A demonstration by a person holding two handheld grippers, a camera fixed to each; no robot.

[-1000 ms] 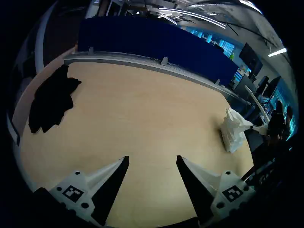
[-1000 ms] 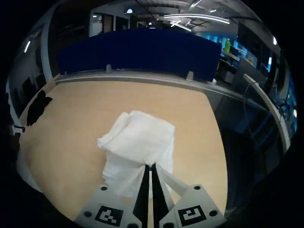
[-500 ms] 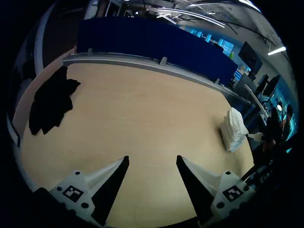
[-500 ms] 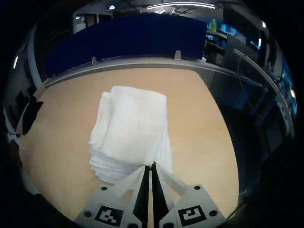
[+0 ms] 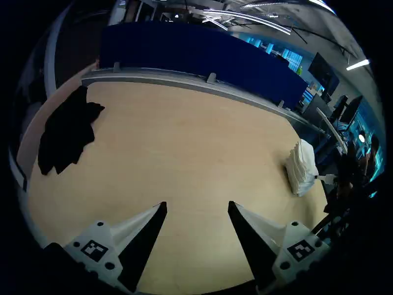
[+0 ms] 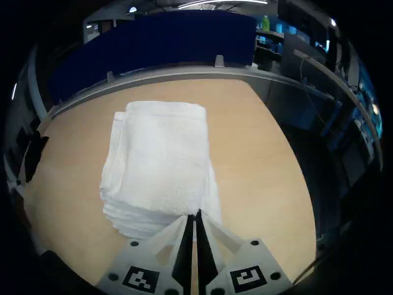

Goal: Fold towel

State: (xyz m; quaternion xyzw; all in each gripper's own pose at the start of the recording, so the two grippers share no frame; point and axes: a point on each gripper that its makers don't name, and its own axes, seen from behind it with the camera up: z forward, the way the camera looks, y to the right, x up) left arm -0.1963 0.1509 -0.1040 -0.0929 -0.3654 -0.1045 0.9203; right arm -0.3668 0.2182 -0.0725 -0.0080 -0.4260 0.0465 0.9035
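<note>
A white towel [image 6: 157, 157] lies folded in a thick stack on the light wooden table [image 6: 255, 162]. My right gripper [image 6: 195, 216] is shut on the towel's near edge, its fingers pressed together with the cloth pinched at the tips. In the left gripper view the same towel [image 5: 301, 167] sits far off at the table's right edge, with the right gripper [image 5: 328, 178] just beyond it. My left gripper [image 5: 196, 206] hovers open over bare tabletop [image 5: 186, 142], nothing between its fingers.
A crumpled black cloth [image 5: 66, 129] lies at the table's left side, also seen as the black cloth [image 6: 32, 155] far left in the right gripper view. A blue partition [image 5: 196, 51] with a grey rail runs along the back. The table's edge [image 6: 299, 196] drops off right of the towel.
The right gripper lowered the lifted, draped towel layer onto the stack, which now lies flat and squared. The left gripper has stayed still and open.
</note>
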